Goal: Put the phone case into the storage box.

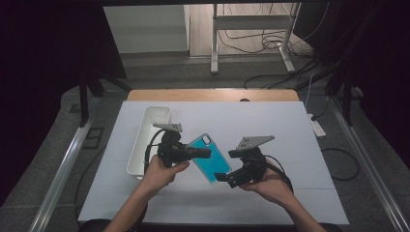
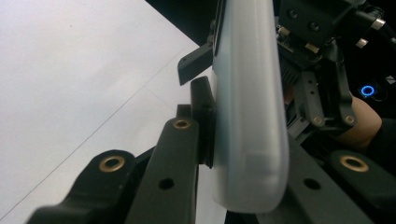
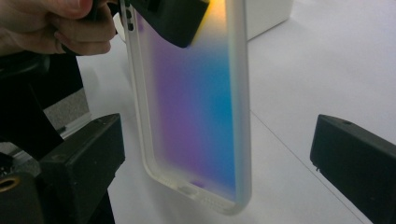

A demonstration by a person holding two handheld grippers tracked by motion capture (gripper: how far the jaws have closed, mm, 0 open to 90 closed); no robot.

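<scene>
One phone case [image 1: 209, 158] is in play, and it sits in the middle of the high view, lifted off the white counter [image 1: 290, 130] between the two grippers. Its long axis runs diagonally there, from the camera cut-out end at upper left down to the plain end at lower right.

The left gripper [image 1: 205, 153] comes in from the left of that view, and its jaws are pressed onto the upper part of the case, one on each face. In the left gripper view the case [image 2: 247, 107] stands edge-on, rising from between the black jaws, with one pad flat against its left face.

The right gripper [image 1: 221, 177] lies at the lower right end of the case. Its jaws are spread wide. In the right gripper view the case [image 3: 196, 102] hangs upright between them, its frosted rim and purple-to-blue back turned to the camera, with clear gaps to both the lower-left jaw and the right-hand jaw, so neither touches it. The lower end of the case is the part nearest this gripper, and the case lies straight ahead of its jaws, so closing them there looks like the likely next move.

The person's left hand [image 3: 56, 23] shows at the upper left of that view.

Counted: one phone case, two grippers, and one white rectangular bin [image 1: 147, 140], standing left of centre in the high view, just beside the left gripper.
</scene>
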